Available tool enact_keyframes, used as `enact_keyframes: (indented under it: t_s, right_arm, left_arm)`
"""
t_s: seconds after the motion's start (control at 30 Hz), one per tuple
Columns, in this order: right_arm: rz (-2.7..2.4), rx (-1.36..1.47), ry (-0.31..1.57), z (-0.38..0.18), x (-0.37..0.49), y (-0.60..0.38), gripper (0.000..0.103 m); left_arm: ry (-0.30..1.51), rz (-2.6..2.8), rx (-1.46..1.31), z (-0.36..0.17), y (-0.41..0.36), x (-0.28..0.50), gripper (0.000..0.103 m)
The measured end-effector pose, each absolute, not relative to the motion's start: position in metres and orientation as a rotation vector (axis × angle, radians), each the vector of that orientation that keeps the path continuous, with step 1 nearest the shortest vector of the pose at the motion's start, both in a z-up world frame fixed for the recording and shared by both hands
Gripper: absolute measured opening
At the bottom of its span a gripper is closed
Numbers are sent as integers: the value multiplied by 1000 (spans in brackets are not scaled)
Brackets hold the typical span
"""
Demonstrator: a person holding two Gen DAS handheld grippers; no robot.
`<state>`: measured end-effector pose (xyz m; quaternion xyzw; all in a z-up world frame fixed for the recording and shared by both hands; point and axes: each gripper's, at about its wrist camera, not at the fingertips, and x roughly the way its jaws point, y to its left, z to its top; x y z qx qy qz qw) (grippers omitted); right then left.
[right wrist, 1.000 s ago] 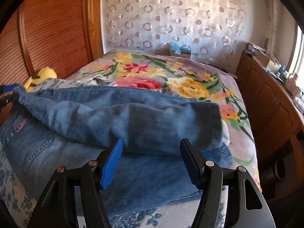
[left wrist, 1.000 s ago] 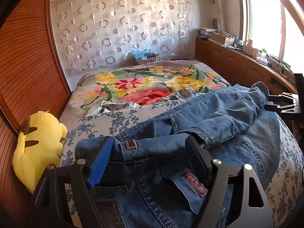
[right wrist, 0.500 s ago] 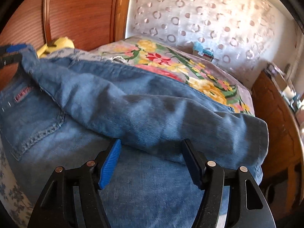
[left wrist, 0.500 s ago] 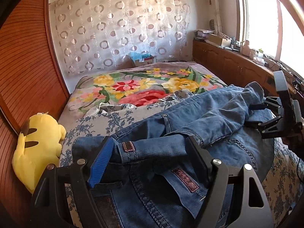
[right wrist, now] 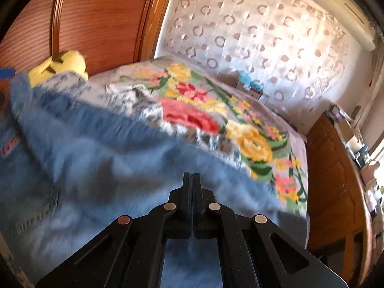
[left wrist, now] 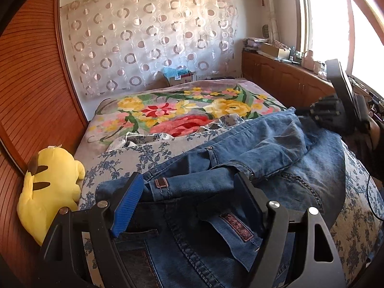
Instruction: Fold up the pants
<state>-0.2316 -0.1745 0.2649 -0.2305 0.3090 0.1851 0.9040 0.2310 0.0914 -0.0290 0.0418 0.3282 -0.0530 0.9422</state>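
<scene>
Blue jeans [left wrist: 264, 158] lie across the bed, one leg folded over the other, waistband nearest the left wrist camera. My left gripper [left wrist: 189, 192] is open, its fingers either side of the waistband with the brown belt-loop patch [left wrist: 160, 182]. My right gripper [right wrist: 192, 180] has its jaws pressed together over the jeans [right wrist: 100, 158], near the leg end; the view is blurred and no cloth shows between the jaws. The right gripper also shows in the left wrist view [left wrist: 336, 110], at the leg end of the jeans.
A yellow plush toy [left wrist: 48, 187] lies at the bed's left edge by the wooden wall panel [left wrist: 28, 84]. A floral blanket [left wrist: 182, 112] covers the far half of the bed. A wooden cabinet [left wrist: 288, 81] with clutter runs along the right under the window.
The right gripper has shut and swung up and over the leg end of the jeans. The left gripper stays open at the waistband, barely moved.
</scene>
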Motion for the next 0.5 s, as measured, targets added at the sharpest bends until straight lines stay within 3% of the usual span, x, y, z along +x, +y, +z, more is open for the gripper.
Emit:
enact_keyframes:
  t_s: [0.23, 0.33, 0.4, 0.47, 0.5]
  right_arm:
    - [451, -373, 658, 257, -234, -186, 0]
    - [451, -364, 658, 259, -242, -200, 5]
    - [450, -356, 661, 261, -248, -205, 11]
    - [454, -347, 665, 261, -253, -207, 34]
    - [463, -341, 670, 264, -257, -208, 41]
  left_arm:
    - [718, -142, 193, -44, 76, 240, 79]
    - [753, -137, 258, -53, 71, 253, 79]
    - [772, -128, 292, -57, 72, 264, 79]
    - [787, -118, 301, -59, 76, 275, 79]
    - [793, -115, 303, -61, 78, 280, 79]
